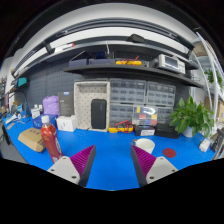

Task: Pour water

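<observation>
Two pink-padded fingers of the gripper (111,165) stand apart, nothing between them, above a blue table (110,150). A red bottle (49,139) with a label too small to read stands upright ahead and left of the left finger. A white cup (146,146) sits just beyond the right finger, a plant (190,117) farther back.

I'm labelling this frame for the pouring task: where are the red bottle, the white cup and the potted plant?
Red bottle (49,139), gripper view, on its body.
White cup (146,146), gripper view, on its side wall.
Potted plant (190,115), gripper view, on its leaves.
</observation>
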The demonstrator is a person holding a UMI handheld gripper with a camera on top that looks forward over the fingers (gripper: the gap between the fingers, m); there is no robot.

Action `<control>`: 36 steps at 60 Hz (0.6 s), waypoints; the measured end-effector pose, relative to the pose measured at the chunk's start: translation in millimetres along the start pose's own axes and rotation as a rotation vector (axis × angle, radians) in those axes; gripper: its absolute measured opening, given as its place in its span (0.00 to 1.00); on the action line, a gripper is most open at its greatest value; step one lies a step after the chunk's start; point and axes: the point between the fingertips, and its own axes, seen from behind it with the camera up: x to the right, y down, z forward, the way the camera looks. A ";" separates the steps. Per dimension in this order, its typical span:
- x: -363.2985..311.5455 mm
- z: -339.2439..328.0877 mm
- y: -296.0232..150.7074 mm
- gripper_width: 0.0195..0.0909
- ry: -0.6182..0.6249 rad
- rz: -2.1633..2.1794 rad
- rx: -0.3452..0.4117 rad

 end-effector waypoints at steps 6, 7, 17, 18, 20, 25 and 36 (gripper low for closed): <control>-26.9 5.1 18.1 0.72 -0.039 -0.001 -0.036; -33.4 5.7 21.3 0.72 -0.046 0.001 -0.039; -109.4 5.6 53.3 0.72 -0.119 0.015 -0.076; -117.7 5.2 55.6 0.72 -0.128 0.017 -0.078; -133.7 4.1 59.0 0.72 -0.146 0.019 -0.079; -166.5 5.4 64.9 0.74 -0.179 0.012 -0.082; -220.3 29.8 62.7 0.74 -0.225 0.007 -0.074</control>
